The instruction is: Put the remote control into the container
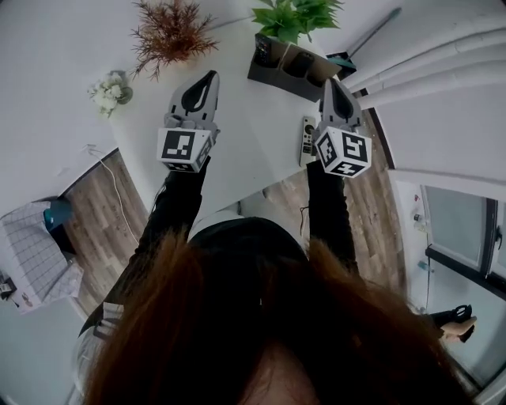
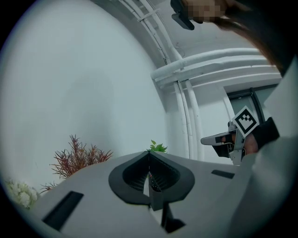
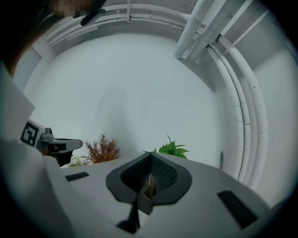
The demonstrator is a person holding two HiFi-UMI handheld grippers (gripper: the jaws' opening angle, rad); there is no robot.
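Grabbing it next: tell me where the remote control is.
Head view: the remote control lies at the right edge of the table, beside the right claw, short of the container.

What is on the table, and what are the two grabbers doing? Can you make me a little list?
Remote control: lying on the white table near its edge, not yet in the container
Container: dark, with compartments, at the far side by the green plant
Left gripper: shut, holding nothing
Right gripper: shut, holding nothing, close beside the remote control
Other things: reddish plant, white flowers
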